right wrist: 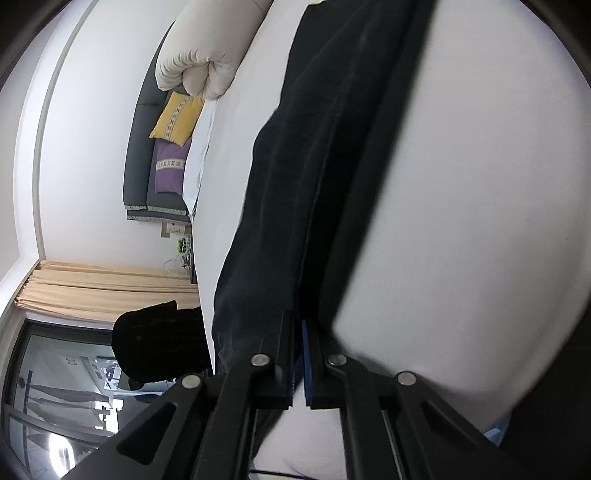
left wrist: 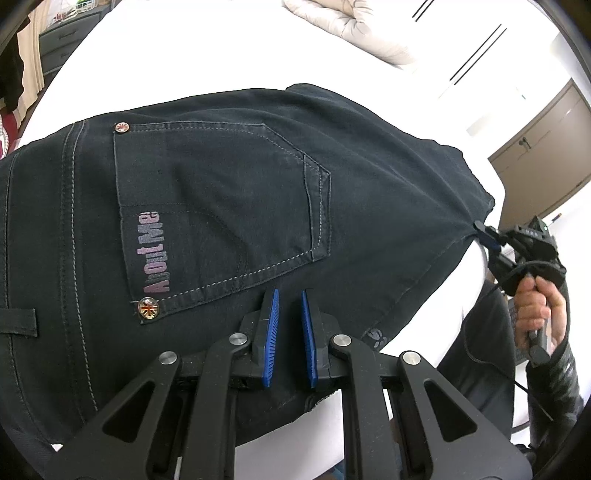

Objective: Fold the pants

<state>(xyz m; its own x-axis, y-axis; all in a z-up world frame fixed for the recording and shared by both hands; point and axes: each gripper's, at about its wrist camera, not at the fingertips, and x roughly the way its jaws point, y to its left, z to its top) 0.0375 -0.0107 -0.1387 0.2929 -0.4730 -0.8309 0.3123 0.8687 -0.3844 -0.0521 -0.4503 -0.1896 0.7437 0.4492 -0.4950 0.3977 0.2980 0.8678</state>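
Dark jeans (left wrist: 221, 192) lie spread on a white bed sheet (left wrist: 203, 48), back pocket up with an "AboutMe" print. My left gripper (left wrist: 288, 295) sits at the near edge just below that pocket. Its blue pads are drawn close with dark cloth running between them, so it is shut on the pants. At the right edge of the jeans my right gripper (left wrist: 480, 227) pinches the cloth, held by a hand (left wrist: 535, 306). In the right wrist view the right gripper (right wrist: 297, 321) is shut on a fold of the pants (right wrist: 295, 166), which stretch away over the sheet (right wrist: 480, 184).
A cream duvet (left wrist: 351, 26) is bunched at the far end of the bed. A brown door (left wrist: 543, 147) stands to the right, grey drawers (left wrist: 62, 40) at the far left. Yellow (right wrist: 177, 118) and purple (right wrist: 170, 166) cushions lean on a grey headboard beside beige curtains (right wrist: 103, 284).
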